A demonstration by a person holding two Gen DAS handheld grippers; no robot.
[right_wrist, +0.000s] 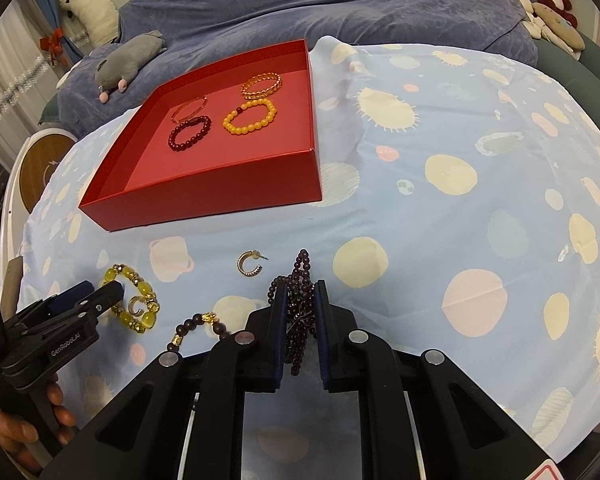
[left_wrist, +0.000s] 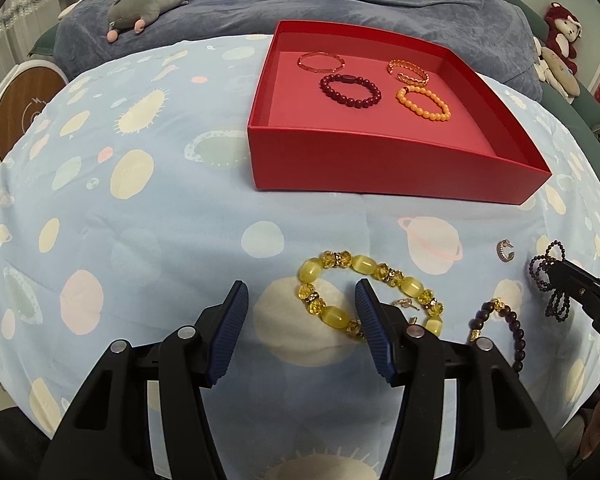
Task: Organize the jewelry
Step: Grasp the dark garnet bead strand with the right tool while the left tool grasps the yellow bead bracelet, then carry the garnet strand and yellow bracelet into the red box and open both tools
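A red box [left_wrist: 380, 168] [right_wrist: 204, 196] holds a dark red bead bracelet [left_wrist: 350, 90], an orange bead bracelet [left_wrist: 422, 104] and two gold bangles [left_wrist: 321, 62] [left_wrist: 408, 72]. My left gripper [left_wrist: 300, 300] is open just above the cloth, its right finger over a yellow bead bracelet [left_wrist: 340, 280] [right_wrist: 134, 300]. My right gripper [right_wrist: 300, 292] is shut on a dark purple bead strand [right_wrist: 300, 304] [left_wrist: 548, 280], lifted slightly. A dark brown bracelet [left_wrist: 500, 320] [right_wrist: 196, 326] and hoop earrings [right_wrist: 252, 264] [left_wrist: 505, 250] [right_wrist: 136, 306] lie on the cloth.
The table has a light blue planet-print cloth [left_wrist: 160, 200]. A blue blanket [right_wrist: 340, 4] with a grey plush toy [left_wrist: 148, 4] lies behind it. More plush toys [left_wrist: 560, 40] sit at the far right. A round wooden-topped stand [left_wrist: 24, 104] is at the left.
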